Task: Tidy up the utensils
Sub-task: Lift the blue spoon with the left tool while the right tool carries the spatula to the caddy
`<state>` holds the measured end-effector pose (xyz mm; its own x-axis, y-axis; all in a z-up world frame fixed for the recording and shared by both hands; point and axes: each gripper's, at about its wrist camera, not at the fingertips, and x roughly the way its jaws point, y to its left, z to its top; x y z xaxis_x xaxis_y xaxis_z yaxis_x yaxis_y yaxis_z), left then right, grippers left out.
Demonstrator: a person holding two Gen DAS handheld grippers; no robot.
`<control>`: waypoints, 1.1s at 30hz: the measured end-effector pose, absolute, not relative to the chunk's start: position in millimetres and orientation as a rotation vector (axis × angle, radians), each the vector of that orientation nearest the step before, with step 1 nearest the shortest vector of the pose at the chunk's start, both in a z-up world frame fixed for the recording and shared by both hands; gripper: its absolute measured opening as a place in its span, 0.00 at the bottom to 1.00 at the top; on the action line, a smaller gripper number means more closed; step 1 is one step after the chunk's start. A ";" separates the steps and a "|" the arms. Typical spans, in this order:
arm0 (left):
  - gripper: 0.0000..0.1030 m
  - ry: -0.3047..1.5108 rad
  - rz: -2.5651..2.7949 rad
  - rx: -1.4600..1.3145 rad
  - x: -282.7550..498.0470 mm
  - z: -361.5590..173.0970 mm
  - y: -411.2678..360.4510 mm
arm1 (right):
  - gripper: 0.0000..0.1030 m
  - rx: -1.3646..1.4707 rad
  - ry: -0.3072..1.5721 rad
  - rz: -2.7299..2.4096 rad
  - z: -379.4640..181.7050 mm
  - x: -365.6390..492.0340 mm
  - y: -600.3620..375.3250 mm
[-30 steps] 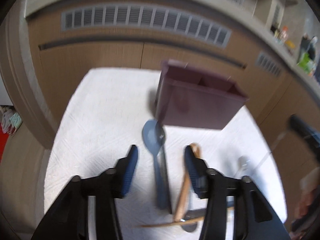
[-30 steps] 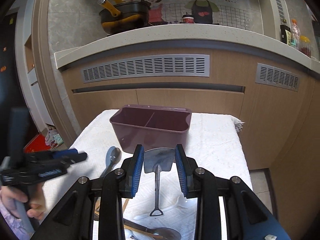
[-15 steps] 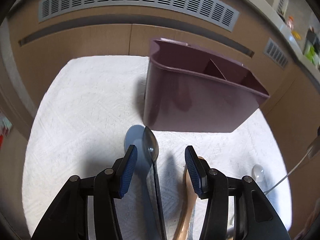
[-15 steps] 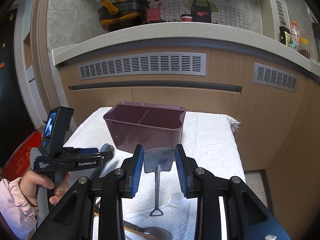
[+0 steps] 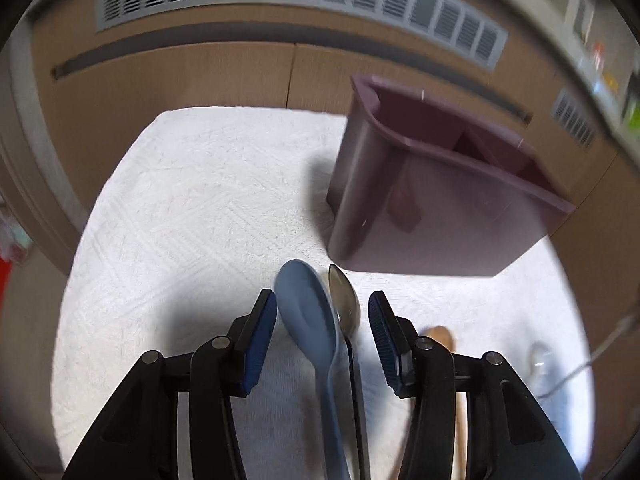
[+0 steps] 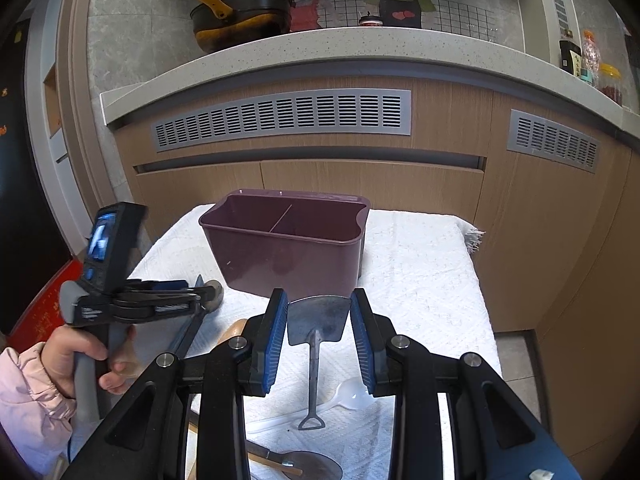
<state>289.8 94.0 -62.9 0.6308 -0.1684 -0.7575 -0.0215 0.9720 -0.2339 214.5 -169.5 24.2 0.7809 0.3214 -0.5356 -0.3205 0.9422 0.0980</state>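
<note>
A purple two-compartment utensil holder stands on the white cloth; it also shows in the left wrist view. My left gripper is open, its pads on either side of a blue spoon and a metal spoon lying side by side. My right gripper is open above a small metal spatula that lies on the cloth in front of the holder. The left gripper appears in the right wrist view, low over the spoons.
A wooden utensil, a white plastic spoon and a round metal server lie on the cloth. Wooden cabinets with vents stand behind the table. A pot sits on the counter above.
My left gripper has moved down and forward so the two spoon bowls now sit between its pads. My right gripper has stayed nearly still over the spatula.
</note>
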 end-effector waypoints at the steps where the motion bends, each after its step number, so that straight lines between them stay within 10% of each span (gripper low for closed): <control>1: 0.51 0.874 -0.074 -0.246 285.8 -61.2 100.4 | 0.28 -0.002 0.576 0.347 24.0 213.7 -169.5; 21: 0.52 0.972 -0.082 -0.095 316.5 -83.7 58.8 | 0.28 -0.007 0.622 0.370 15.3 218.3 -159.0; 23: 0.34 0.953 -0.074 -0.065 315.5 -84.2 53.2 | 0.28 -0.009 0.621 0.371 14.3 219.1 -158.0; 33: 0.33 0.709 -0.136 -0.186 242.7 -30.5 68.4 | 0.27 -0.005 0.610 0.393 16.4 214.9 -158.6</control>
